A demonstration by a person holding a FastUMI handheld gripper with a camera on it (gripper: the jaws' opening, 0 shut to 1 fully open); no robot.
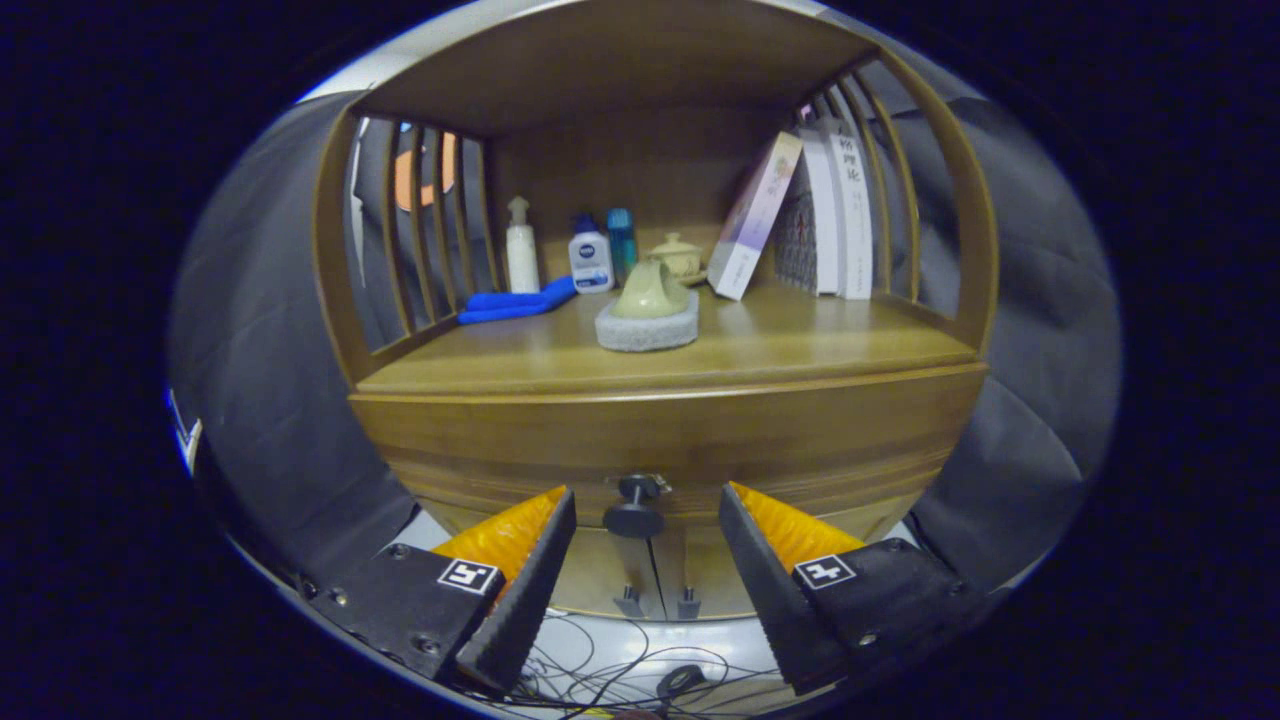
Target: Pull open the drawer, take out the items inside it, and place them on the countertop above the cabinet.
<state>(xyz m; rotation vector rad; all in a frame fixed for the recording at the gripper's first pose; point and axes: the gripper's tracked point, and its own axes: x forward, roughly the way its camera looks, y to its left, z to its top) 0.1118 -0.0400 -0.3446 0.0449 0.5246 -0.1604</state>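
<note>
Wide open and empty, claw [647, 500] flanks the closed drawer's knob [634, 510], fingertips touching nothing.

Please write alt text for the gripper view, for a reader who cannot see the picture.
The open gripper faces a closed wooden drawer, with the dark drawer knob between its fingers, not touched. On the countertop above stand bottles, a blue cloth, a teapot on a grey sponge and leaning books.

The one camera rides on the gripper [647, 500], looking level and straight at the cabinet front from close by. The drawer knob [634, 507] sits just ahead at 12 o'clock between the spread fingers, the bench [800, 350] higher up beyond.
</note>
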